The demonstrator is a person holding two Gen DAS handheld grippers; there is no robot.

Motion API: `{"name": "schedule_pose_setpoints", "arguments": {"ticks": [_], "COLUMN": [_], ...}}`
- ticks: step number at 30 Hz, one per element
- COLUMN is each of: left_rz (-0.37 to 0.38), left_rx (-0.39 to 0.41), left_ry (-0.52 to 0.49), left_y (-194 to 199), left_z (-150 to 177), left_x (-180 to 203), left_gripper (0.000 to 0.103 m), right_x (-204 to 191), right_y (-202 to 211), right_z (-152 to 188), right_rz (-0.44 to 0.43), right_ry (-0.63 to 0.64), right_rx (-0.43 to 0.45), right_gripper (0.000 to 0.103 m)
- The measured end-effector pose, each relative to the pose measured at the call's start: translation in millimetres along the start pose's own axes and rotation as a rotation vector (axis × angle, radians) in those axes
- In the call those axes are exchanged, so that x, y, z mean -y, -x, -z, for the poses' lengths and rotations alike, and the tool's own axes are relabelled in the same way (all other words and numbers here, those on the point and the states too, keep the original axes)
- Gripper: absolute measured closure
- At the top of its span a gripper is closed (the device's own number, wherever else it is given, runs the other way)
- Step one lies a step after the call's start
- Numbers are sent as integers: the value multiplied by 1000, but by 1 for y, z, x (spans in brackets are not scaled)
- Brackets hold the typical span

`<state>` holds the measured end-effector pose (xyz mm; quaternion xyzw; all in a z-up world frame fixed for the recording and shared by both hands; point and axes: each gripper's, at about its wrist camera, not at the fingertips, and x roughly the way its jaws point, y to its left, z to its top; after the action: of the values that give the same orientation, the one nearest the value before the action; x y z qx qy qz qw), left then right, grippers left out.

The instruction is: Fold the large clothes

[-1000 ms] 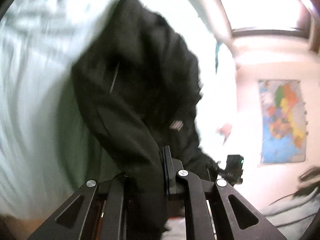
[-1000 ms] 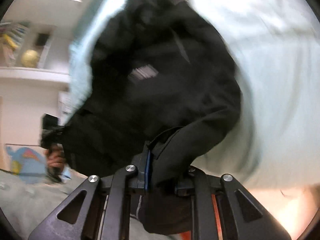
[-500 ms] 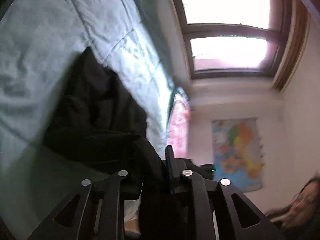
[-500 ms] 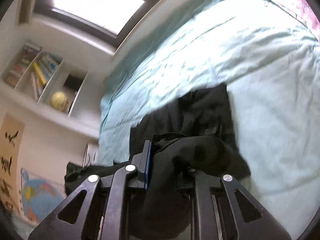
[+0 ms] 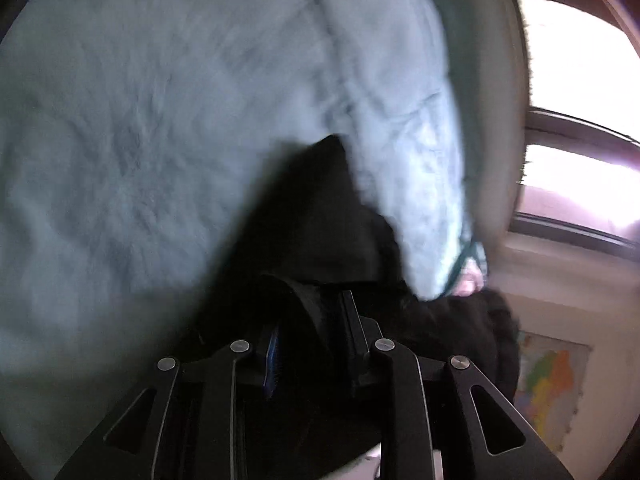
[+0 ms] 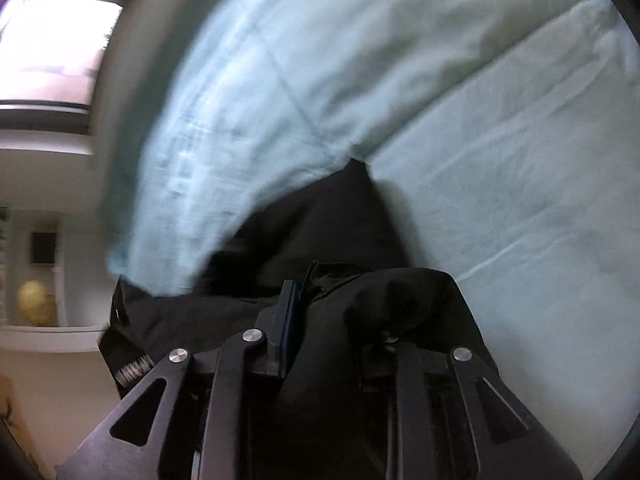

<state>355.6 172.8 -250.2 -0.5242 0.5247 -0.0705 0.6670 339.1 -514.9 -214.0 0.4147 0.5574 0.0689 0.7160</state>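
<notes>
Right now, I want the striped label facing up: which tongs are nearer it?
Right, likely: the label sits on the garment just left of the right tongs, which clamp that cloth. The left tongs grip the garment too, but their view shows no label.

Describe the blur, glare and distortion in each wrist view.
Left wrist: motion blur smears the bedspread, window blown out white, black garment nearly detailless. Right wrist: blur streaks the bedspread's left edge, window overexposed, fisheye curves the bed; right gripper stays sharp.
</notes>
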Motion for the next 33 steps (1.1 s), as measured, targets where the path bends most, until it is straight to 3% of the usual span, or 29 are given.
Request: {"name": "schedule_pose_setpoints", "arguments": {"ticks": [5, 8, 11, 12, 14, 15, 18, 21, 24, 26, 29, 31, 33], "left_rz": [73, 40, 41, 47, 83, 111, 114, -18, -131, -184, -258, -311, -297], "left_rx": [-32, -74, -84, -75, -40, -7, 63, 99, 61, 46, 32, 17, -29], "left_ry": [54, -68, -226, -266, -362, -408, -495, -511, -512, -542, -611, -644, -651], "left_y": [-17, -2, 42, 57, 93, 113, 135, 117, 72, 49, 19, 1, -16], "left_z": [-10, -8, 5, 9, 18, 23, 30, 18, 0, -9, -18, -24, -34], "left_x": [-13, 5, 37, 46, 66, 77, 102, 111, 113, 115, 124, 128, 127], "left_gripper": [77, 77, 71, 64, 40, 22, 18, 18, 18, 18, 18, 18, 18], "right_x": [20, 20, 2, -4, -16, -23, -39, -51, -50, -53, -67, -70, -70], "right_y": [-32, -21, 24, 40, 64, 76, 92, 98, 116, 132, 146, 145, 135], "right_z": [-6, -8, -8, -7, -3, 1, 14, 22, 21, 19, 21, 19, 15], "right_rz": [-1, -36, -89, -103, -121, -128, -101, -54, -115, -140, -1, 45, 59], "right_ry": [-44, -51, 6, 33, 86, 126, 215, 264, 236, 239, 358, 398, 441], "right_rx": [-31, -56, -47, -40, -34, -32, -28, -17, 9, 34, 125, 140, 116], "right_gripper": [76, 72, 68, 67, 65, 65, 60, 57, 57, 51, 33, 33, 33]}}
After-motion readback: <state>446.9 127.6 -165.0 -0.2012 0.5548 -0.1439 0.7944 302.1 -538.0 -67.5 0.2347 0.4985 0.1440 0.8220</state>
